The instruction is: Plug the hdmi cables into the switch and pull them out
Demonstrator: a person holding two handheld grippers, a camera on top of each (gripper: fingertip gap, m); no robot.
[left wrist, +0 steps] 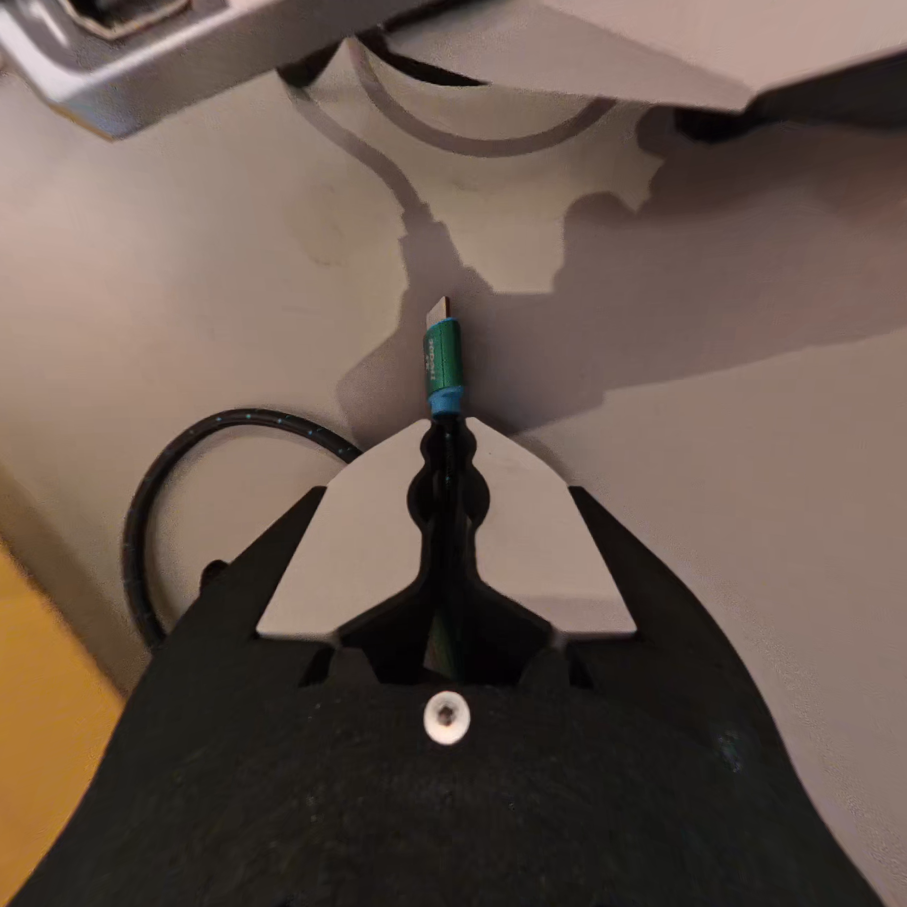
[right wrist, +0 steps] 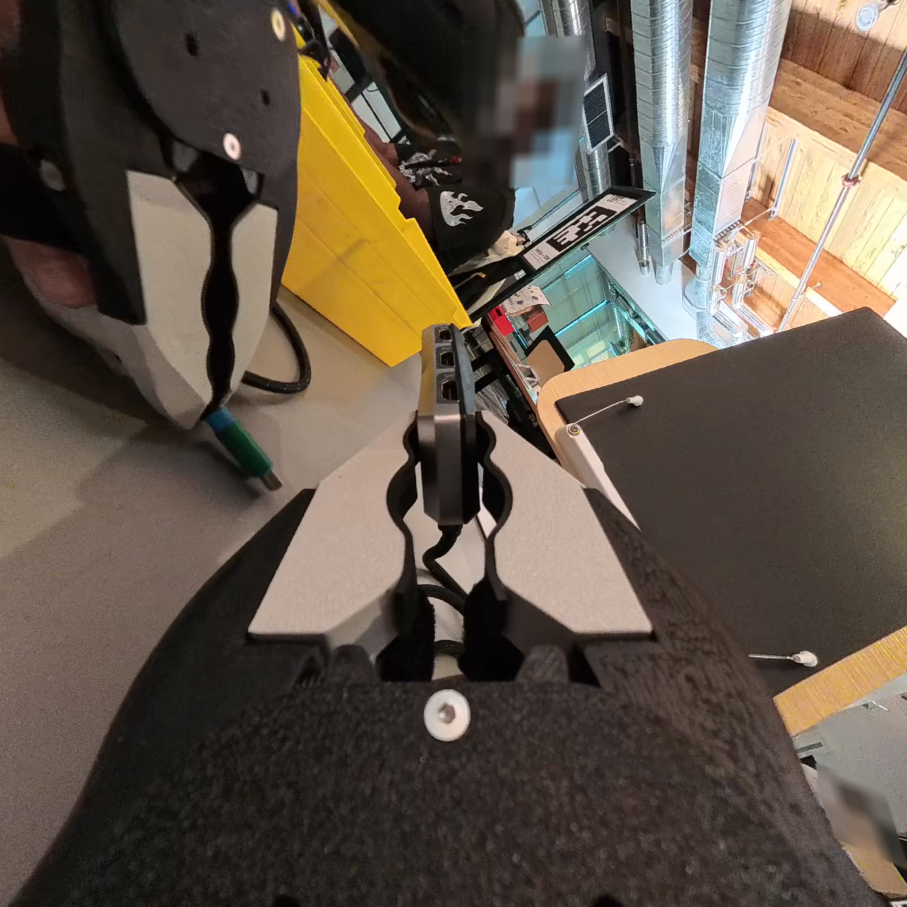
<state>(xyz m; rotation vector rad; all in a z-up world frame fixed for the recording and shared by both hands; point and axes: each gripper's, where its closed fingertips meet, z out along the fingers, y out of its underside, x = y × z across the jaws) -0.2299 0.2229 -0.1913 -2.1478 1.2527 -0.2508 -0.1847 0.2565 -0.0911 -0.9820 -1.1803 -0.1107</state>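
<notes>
Our left gripper (left wrist: 445,423) is clamped on the black braided HDMI cable (left wrist: 147,495) just behind its green plug (left wrist: 441,358), which juts past the fingertips above the grey counter (left wrist: 687,491). Our right gripper (right wrist: 447,432) pinches the dark switch (right wrist: 444,471) on edge, ports facing away. The plug hangs ahead and left of it, unplugged.

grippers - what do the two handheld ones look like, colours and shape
Both match. The left gripper and right gripper each have a rough, matte black body that widens toward the camera, with one pale round screw set in the middle. The fingers are light grey wedges tapering to a point, with wavy, scalloped black inner edges. No sleeve shows.
</notes>
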